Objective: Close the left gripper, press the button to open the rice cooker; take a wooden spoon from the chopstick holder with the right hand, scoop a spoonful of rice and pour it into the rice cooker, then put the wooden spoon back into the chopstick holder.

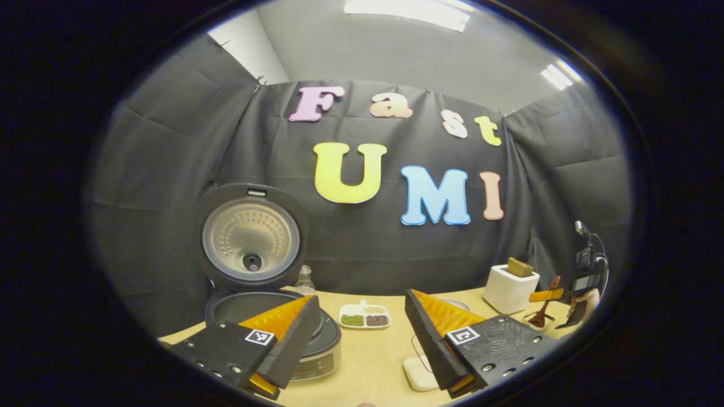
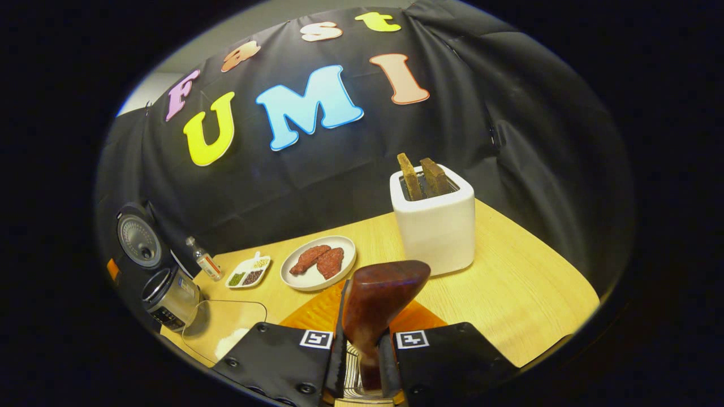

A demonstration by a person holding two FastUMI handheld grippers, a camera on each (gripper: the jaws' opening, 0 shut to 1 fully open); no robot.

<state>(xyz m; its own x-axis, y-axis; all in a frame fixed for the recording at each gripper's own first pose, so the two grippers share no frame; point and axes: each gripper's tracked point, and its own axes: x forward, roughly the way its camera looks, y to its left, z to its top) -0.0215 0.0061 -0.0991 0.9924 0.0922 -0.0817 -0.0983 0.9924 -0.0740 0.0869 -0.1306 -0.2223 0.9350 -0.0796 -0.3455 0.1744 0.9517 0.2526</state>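
Observation:
The rice cooker (image 1: 317, 345) stands open at the left, its lid (image 1: 250, 237) upright and the pot dark inside. My left gripper (image 1: 360, 298) is open, its left finger over the cooker's rim. My right gripper (image 2: 365, 345) is shut on the handle of the dark wooden spoon (image 2: 384, 294), whose bowl points up. The wire chopstick holder (image 2: 352, 370) shows just below, between the fingers. In the left gripper view the spoon (image 1: 546, 308) hangs over the holder at far right. A clear dish with white rice (image 2: 229, 339) lies beside the cooker (image 2: 169, 297).
A white toaster (image 2: 435, 223) with two slices stands at the back right of the wooden table (image 2: 509, 282). A plate with two meat pieces (image 2: 318, 263), a small divided dish (image 2: 247, 272) and a little bottle (image 2: 203, 260) sit along the back.

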